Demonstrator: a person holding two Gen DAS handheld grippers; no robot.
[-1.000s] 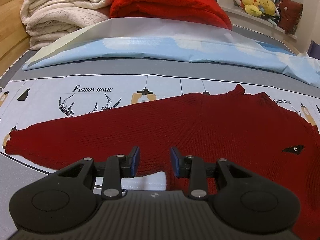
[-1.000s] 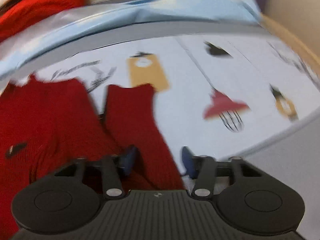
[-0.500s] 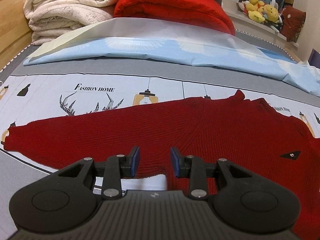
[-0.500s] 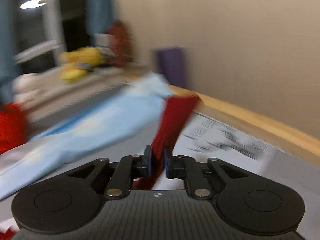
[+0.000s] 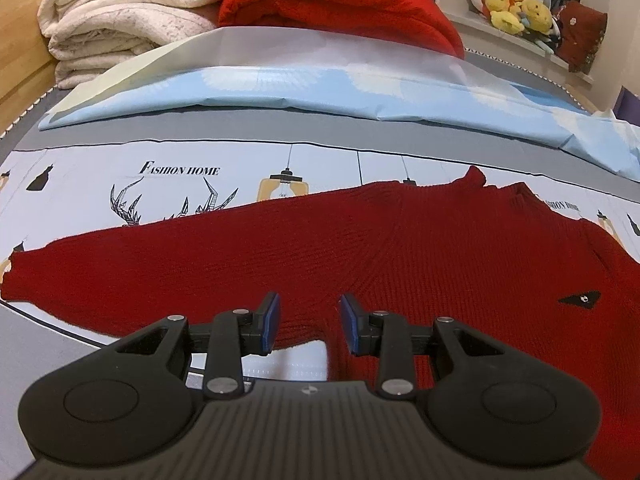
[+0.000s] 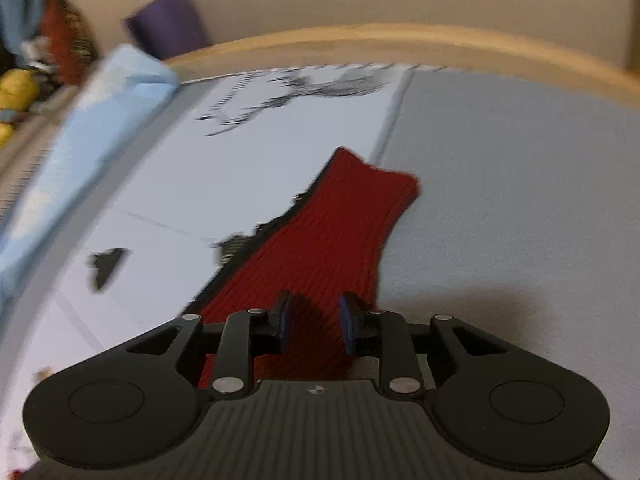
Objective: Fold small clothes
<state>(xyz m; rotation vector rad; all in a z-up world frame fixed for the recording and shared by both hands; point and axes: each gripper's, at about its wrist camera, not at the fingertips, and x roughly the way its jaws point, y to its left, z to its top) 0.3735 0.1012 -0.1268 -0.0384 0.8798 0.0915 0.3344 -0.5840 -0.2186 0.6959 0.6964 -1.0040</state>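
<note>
Left gripper hovers at the near hem of the red sweater, jaws parted, nothing pinched; likely waiting for the sleeves to be squared. Sweater lies flat on the printed bedsheet, ribbed knit, one sleeve stretched out leftward. Beyond the sweater: pale blue quilt, folded cream blankets.

Right gripper: jaws opening, the sweater's other sleeve lying between them, pads apparently off the knit, cuff pointing away, laid out straight.
</note>
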